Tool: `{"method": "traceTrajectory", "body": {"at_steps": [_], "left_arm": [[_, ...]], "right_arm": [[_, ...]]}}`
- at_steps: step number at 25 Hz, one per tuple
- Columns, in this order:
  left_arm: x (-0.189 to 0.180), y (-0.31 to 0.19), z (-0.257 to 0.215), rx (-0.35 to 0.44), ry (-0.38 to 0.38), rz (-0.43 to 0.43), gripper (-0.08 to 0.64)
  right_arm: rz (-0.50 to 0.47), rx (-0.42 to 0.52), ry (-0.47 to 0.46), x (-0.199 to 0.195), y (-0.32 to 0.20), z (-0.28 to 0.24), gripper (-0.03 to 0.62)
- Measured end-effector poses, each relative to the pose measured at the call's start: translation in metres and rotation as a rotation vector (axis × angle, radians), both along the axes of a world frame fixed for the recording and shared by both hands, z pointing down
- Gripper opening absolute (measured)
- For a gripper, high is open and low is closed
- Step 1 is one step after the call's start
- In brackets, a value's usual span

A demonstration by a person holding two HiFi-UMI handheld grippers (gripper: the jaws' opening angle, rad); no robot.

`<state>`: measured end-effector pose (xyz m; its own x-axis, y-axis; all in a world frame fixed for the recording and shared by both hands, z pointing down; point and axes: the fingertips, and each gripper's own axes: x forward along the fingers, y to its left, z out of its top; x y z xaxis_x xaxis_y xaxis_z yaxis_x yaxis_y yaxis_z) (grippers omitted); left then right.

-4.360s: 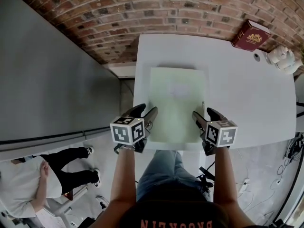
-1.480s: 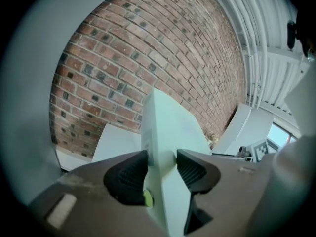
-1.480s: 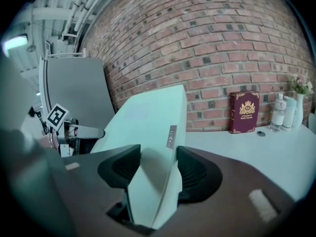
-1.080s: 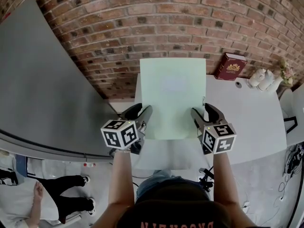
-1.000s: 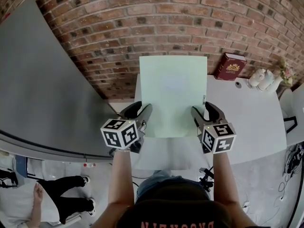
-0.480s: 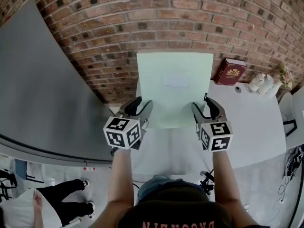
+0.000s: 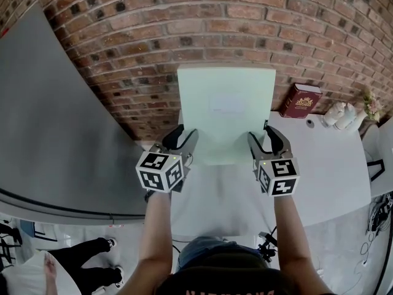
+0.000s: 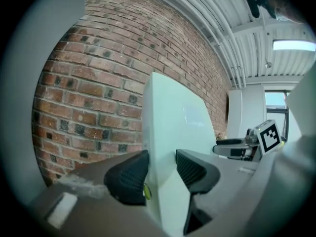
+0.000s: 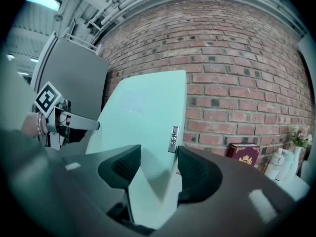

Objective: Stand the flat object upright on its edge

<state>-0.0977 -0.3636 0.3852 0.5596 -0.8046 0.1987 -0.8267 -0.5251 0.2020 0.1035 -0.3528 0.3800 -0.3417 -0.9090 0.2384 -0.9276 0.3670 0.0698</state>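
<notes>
The flat object (image 7: 226,112) is a pale green rectangular panel, held up tall in front of the brick wall above the white table (image 7: 319,165). My left gripper (image 7: 184,141) is shut on its lower left edge, and my right gripper (image 7: 265,139) is shut on its lower right edge. In the left gripper view the panel (image 8: 173,132) stands between the two pads of the left gripper (image 8: 162,169), and both pads press on it. In the right gripper view the right gripper (image 9: 158,167) clamps the panel (image 9: 143,112) just below a small grey button strip (image 9: 173,138). Whether the bottom edge touches the table is hidden.
A dark red book (image 7: 301,100) leans at the wall on the table's right, with small white ornaments (image 7: 341,115) beside it. A grey partition (image 7: 55,121) runs along the left. A person (image 7: 37,275) is on the floor at the lower left.
Several seconds ago the panel lay flat on the table between both grippers; now it is raised upright. Over the last second it tipped slightly steeper and both grippers rose a little.
</notes>
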Motion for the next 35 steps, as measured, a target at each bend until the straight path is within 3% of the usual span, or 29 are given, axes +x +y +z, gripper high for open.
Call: {"method": "traceTrajectory", "body": {"at_steps": [21, 35], "left_arm": [[-0.011, -0.104, 0.029, -0.01, -0.035, 0.0, 0.183], [-0.01, -0.148, 0.067, -0.039, -0.087, -0.019, 0.181]], "right_arm": [[0.021, -0.008, -0.014, -0.012, -0.098, 0.032, 0.229], [0.032, -0.085, 0.005, -0.012, -0.149, 0.077, 0.227]]}}
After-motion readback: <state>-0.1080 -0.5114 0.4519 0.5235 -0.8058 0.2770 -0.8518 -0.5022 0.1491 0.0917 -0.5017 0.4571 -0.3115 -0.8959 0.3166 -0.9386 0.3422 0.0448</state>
